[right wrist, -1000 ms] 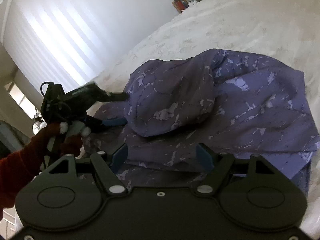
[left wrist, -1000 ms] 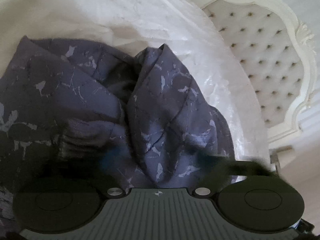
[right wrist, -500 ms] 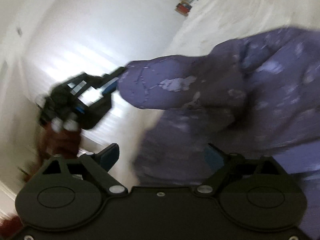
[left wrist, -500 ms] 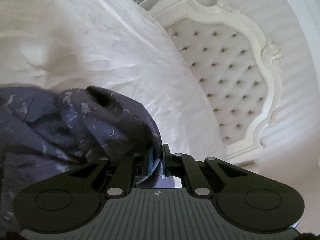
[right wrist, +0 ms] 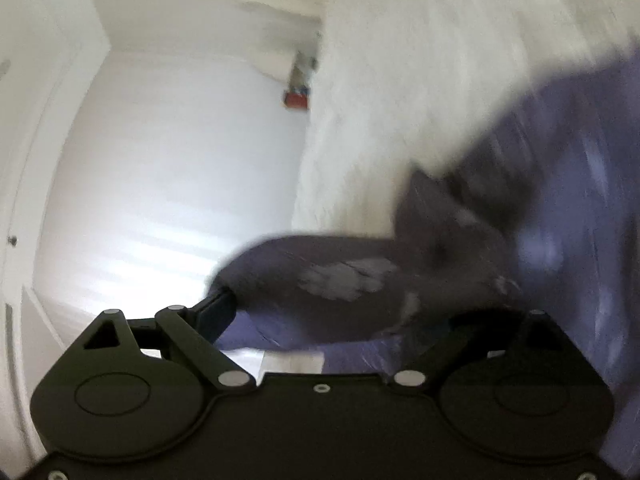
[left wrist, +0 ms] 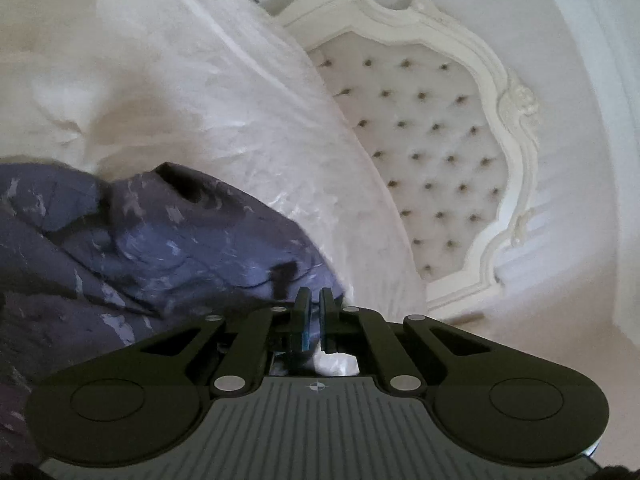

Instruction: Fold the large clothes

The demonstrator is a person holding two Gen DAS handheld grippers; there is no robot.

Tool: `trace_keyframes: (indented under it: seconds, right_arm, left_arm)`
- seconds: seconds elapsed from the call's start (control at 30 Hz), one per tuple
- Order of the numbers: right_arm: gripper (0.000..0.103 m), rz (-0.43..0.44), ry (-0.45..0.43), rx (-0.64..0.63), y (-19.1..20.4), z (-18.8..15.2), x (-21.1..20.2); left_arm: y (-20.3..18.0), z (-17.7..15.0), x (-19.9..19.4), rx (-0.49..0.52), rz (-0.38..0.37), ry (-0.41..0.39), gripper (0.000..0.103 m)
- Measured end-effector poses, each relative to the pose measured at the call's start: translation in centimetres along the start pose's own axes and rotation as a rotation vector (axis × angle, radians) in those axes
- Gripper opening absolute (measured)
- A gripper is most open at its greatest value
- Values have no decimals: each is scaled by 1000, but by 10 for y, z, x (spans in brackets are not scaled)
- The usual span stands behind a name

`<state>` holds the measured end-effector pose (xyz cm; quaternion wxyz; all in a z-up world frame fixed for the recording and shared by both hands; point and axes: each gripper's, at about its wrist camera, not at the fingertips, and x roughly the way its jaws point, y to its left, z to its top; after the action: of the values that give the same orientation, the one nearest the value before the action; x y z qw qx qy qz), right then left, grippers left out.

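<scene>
On the white bedspread [left wrist: 224,120] lies the purple garment [left wrist: 152,248], a dark violet cloth with pale marbled streaks, heaped in loose folds toward the left of the left wrist view. No brand, label or readable writing shows on it; the only mark anywhere is a small cross-shaped emblem on the ribbed grey body of the left gripper [left wrist: 314,322], too small to read as text.

That gripper points along the bed's edge toward the tufted white headboard [left wrist: 432,152], tilted so the bed rises on its left. Its jaws stand pressed together with only a thin slit between the blue pads, and an edge of the garment runs right up to their tips; whether cloth is actually caught in the slit cannot be told, since the fold blurs there.

From the right wrist view, heavily smeared by motion, the right gripper [right wrist: 332,312] is turned steeply, with a pale wall [right wrist: 160,160] on the left and the bedspread [right wrist: 400,100] climbing on the right. Its jaws are spread wide apart. A raised lobe of the garment [right wrist: 320,280] hangs across the gap, touching the left finger [right wrist: 218,314]; the other finger is buried under cloth. A small red object [right wrist: 296,98] sits far off, unreadable.
</scene>
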<state>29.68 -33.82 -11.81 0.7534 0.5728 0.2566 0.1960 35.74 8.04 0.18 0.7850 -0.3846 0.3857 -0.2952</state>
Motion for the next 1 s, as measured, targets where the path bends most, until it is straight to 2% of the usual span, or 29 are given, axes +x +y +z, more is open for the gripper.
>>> trace_keyframes:
  seconds: [0.1,0.13,0.2,0.23,0.27,0.33,0.37,0.47,0.7,0.73,0.77,0.8,0.83,0.93,1.0]
  right_arm:
    - [95,-19,13,-46,13,14,-5]
    - [95,-35,25,-58,15,15,-7]
    - [95,-45,47,-81,17,16,-12]
    - [95,-48,60,-84,16,15,-15]
    - [95,-55,76,-74,16,13,-15]
    - [95,-68,98,-31,10,14,-11]
    - [96,-58,102,-7,5,15,-12]
    - [96,-46,103,38,-4,14,-13]
    - [96,-74,128,45,-16,14,-4]
    - [96,-73,135,46,-17,11,-7]
    - [96,-75,142,46,-18,9,-9]
    - [96,-76,148,47,-19,7,-9]
    - [96,-73,154,54,-21,5,-8]
    - [96,-28,176,101,-25,0,-10]
    - [96,24,185,159,-32,-2,-7]
  left_arm:
    - [6,-3,-1,17,18,-9,5]
    - [8,0,-2,22,35,-15,7]
    - [15,3,1,10,48,0,19]
    - [19,5,3,-18,49,4,39]
    - [23,6,4,-57,47,0,67]
    - [30,8,10,-137,24,-13,99]
    - [32,9,13,-171,11,-21,103]
    - [34,13,24,-202,32,-18,103]
    - [38,7,68,-244,90,123,100]
    - [40,4,73,-260,81,132,84]
    - [44,-1,77,-279,45,131,47]
    - [45,-4,78,-304,22,110,25]
    - [43,-4,79,-312,40,89,8]
    - [25,3,79,-240,9,80,8]
    - [15,10,75,-250,-34,67,8]
